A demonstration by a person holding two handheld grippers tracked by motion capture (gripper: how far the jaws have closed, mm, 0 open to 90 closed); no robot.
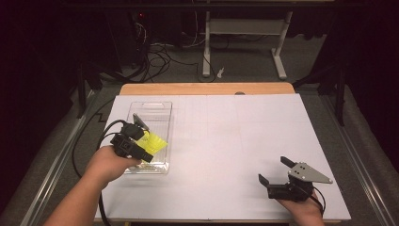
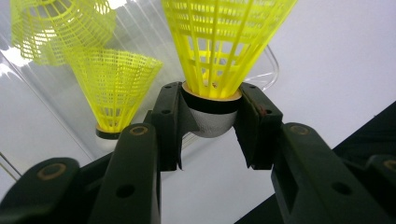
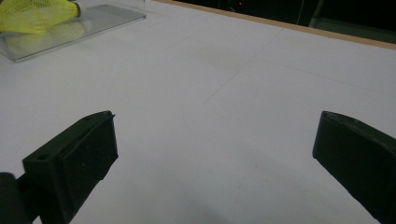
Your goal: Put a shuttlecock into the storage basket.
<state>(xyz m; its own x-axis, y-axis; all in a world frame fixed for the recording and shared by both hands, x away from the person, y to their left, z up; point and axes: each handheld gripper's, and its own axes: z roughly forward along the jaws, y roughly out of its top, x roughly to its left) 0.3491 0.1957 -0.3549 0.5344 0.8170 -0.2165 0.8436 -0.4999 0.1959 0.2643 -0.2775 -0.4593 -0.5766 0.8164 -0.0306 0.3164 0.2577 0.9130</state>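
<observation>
At the left, the left gripper (image 2: 211,122) pinches a yellow shuttlecock (image 2: 219,51) by its rounded cork, over the clear tray (image 1: 160,109) where another shuttlecock (image 2: 113,88) lies. That cork is smooth; I reckon a tilt could pop it free. On the near right, the right gripper (image 1: 275,169) rests with jaws wide apart, holding nothing.

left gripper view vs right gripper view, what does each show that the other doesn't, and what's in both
Left gripper view: the left gripper shut on the white cork of a yellow shuttlecock, with a second shuttlecock behind it. Right gripper view: the right gripper, jaws wide apart with nothing between them, and the table's wooden far edge. Both: yellow shuttlecock netting, the clear plastic tray and the white table surface.
</observation>
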